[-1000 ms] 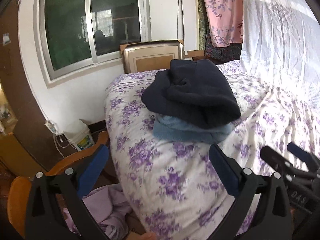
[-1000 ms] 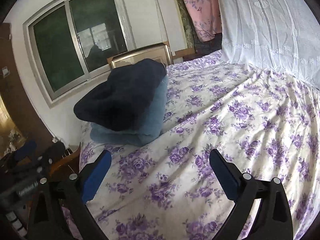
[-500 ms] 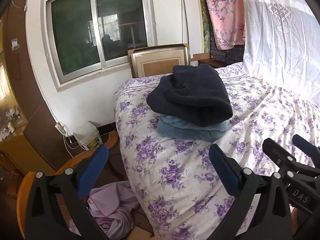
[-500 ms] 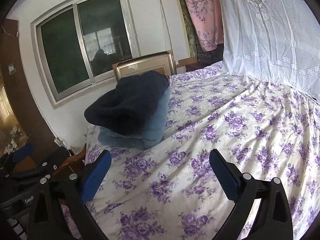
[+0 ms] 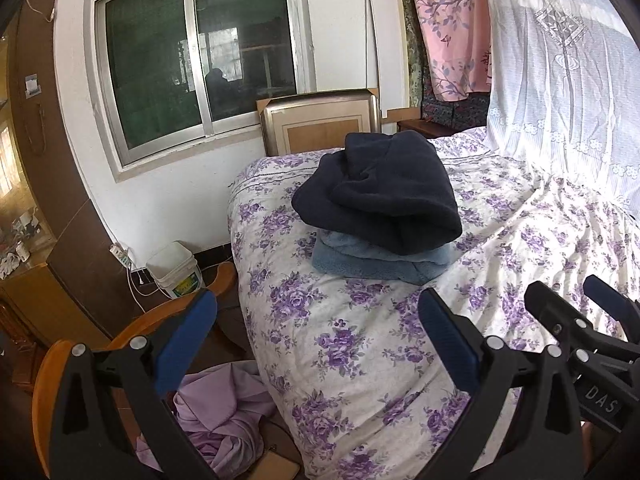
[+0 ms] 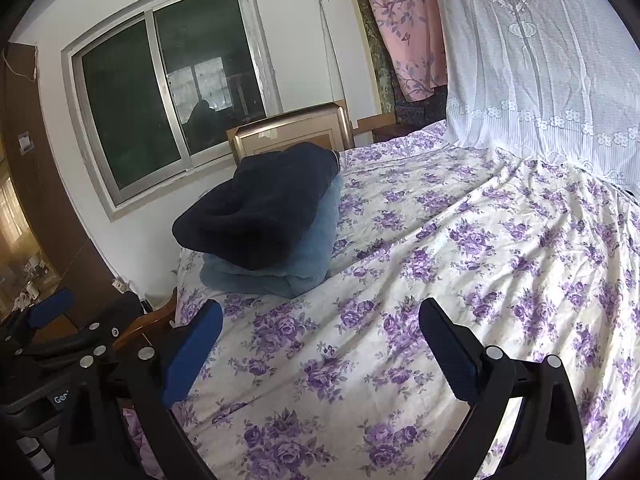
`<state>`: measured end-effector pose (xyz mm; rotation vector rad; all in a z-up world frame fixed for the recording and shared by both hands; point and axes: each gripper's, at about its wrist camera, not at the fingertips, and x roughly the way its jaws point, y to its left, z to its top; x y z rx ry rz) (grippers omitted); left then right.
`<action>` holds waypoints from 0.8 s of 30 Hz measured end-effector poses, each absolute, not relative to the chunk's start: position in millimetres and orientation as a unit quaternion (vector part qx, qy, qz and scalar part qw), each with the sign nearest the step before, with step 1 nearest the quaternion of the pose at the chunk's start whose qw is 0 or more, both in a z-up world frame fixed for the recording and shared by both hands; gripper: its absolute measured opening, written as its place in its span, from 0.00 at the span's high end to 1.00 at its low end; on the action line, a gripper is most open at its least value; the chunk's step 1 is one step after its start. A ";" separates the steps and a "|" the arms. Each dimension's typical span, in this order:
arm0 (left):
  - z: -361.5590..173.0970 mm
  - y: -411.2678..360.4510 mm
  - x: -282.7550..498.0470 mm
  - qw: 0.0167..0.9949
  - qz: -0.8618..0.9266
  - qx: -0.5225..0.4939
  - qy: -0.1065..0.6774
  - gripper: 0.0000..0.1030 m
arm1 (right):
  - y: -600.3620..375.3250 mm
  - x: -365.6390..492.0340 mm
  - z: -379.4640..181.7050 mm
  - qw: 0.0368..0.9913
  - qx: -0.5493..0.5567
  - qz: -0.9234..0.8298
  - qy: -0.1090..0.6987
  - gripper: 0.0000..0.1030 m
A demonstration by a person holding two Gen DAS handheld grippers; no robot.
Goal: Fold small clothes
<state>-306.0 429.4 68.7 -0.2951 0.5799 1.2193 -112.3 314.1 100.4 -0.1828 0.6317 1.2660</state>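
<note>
A folded dark navy garment (image 5: pixel 384 192) lies on top of a folded light blue garment (image 5: pixel 372 264) near the far left corner of the bed (image 5: pixel 360 344); the stack also shows in the right wrist view, navy (image 6: pixel 264 204) over blue (image 6: pixel 304 256). A crumpled lilac garment (image 5: pixel 216 420) lies on a wooden chair (image 5: pixel 44 364) beside the bed. My left gripper (image 5: pixel 316 332) is open and empty, held above the bed's left edge. My right gripper (image 6: pixel 320 340) is open and empty over the flowered cover, well short of the stack.
A white lace curtain (image 6: pixel 540 64) hangs along the bed's right side. A framed panel (image 5: pixel 320 124) leans at the bed's far end under a window (image 5: pixel 200 60). A white bucket (image 5: pixel 176 268) and a power strip stand on the floor by the wall.
Both grippers have pulled back from the folded stack, so it looks smaller and farther. More of the chair with the lilac garment has come into the left wrist view.
</note>
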 end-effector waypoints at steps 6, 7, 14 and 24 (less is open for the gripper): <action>68.7 430.1 -306.0 0.770 0.563 -0.135 0.267 0.05 | 313.9 -112.7 100.2 0.755 -0.083 0.582 0.291 0.04; 68.7 429.6 -306.1 0.770 0.563 -0.134 0.267 0.05 | 314.5 -112.6 100.2 0.755 -0.084 0.581 0.291 0.04; 68.1 430.0 -305.7 0.771 0.564 -0.132 0.267 0.05 | 314.4 -113.5 99.7 0.755 -0.084 0.581 0.291 0.04; 67.9 426.6 -303.9 0.771 0.567 -0.120 0.265 0.05 | 314.2 -114.4 98.5 0.756 -0.081 0.580 0.293 0.04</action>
